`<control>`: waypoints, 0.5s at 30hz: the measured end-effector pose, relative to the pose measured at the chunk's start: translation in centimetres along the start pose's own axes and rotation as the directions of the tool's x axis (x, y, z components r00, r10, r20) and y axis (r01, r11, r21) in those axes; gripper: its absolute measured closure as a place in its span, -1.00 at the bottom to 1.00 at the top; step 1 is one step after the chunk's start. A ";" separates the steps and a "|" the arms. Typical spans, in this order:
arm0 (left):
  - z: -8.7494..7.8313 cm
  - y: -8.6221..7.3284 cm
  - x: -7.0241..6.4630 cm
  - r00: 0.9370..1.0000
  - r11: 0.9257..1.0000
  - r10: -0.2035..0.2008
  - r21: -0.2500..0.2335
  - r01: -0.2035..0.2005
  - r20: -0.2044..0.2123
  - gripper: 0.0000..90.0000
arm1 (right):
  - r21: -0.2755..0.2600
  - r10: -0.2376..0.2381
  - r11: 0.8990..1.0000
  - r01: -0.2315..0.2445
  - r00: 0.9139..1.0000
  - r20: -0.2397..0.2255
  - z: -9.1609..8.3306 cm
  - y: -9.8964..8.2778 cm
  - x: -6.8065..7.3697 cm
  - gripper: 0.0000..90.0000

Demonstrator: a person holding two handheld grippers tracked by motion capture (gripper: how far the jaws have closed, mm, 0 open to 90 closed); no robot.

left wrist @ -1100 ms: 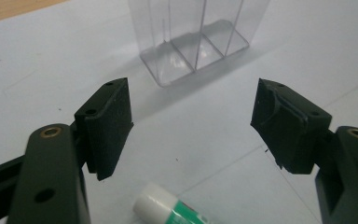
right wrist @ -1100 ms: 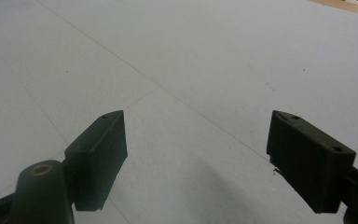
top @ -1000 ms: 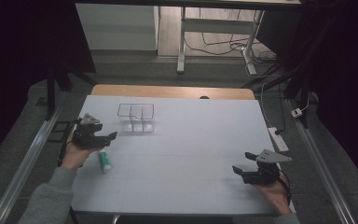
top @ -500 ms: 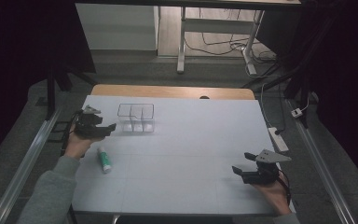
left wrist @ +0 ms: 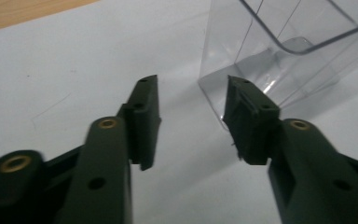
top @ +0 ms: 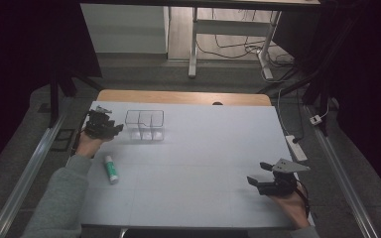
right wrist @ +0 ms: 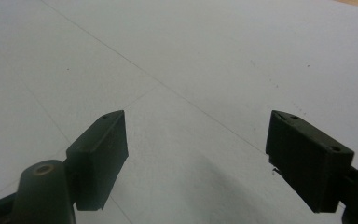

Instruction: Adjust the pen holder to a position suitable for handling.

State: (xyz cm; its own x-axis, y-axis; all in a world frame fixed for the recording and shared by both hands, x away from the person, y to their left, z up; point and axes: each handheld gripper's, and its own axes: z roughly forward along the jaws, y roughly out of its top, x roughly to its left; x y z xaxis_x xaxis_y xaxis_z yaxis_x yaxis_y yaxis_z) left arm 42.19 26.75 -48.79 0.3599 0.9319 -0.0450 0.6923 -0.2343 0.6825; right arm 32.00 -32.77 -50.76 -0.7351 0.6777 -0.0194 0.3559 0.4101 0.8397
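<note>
The table (top: 203, 163) has a pale, grey-white top crossed by faint seams, with a strip of bare wood along its far edge; a clear plastic bin (top: 145, 125) with inner dividers stands upright on it near the far left corner; a small white tube with a green cap (top: 111, 168) lies flat nearer the left edge, well apart from the bin.

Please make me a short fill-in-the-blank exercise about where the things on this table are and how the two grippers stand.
1. The clear plastic organizer stands beside the ____ gripper.
2. Both grippers' jaws are ____.
3. The white tube with the ____ cap lies on the table.
4. The right gripper holds ____.

Missing words: left; open; green; nothing
</note>
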 end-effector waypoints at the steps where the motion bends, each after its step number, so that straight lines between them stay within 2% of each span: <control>1: 0.2 0.1 0.1 1.000 1.000 0.004 0.002 -0.004 0.001 0.35 | 0.000 0.001 1.000 -0.001 1.000 0.000 0.0 0.0 0.0 -0.56; 9: 1.3 0.1 0.4 0.999 0.999 0.035 -0.008 -0.035 0.019 0.94 | -0.003 -0.005 1.000 0.005 1.000 -0.010 0.1 0.0 0.0 -0.54; 15: 1.8 0.3 0.7 0.999 0.999 0.032 -0.014 -0.032 0.032 0.98 | -0.004 -0.005 1.000 0.005 1.000 -0.005 0.0 0.0 0.0 -0.54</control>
State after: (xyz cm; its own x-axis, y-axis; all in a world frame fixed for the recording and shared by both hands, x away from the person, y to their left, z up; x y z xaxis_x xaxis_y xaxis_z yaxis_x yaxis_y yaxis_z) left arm 43.76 26.87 -49.97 0.4020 0.9145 -0.0469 0.6715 -0.2596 0.6940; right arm 31.99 -32.74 -50.75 -0.7394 0.6730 -0.0210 0.3501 0.4109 0.8418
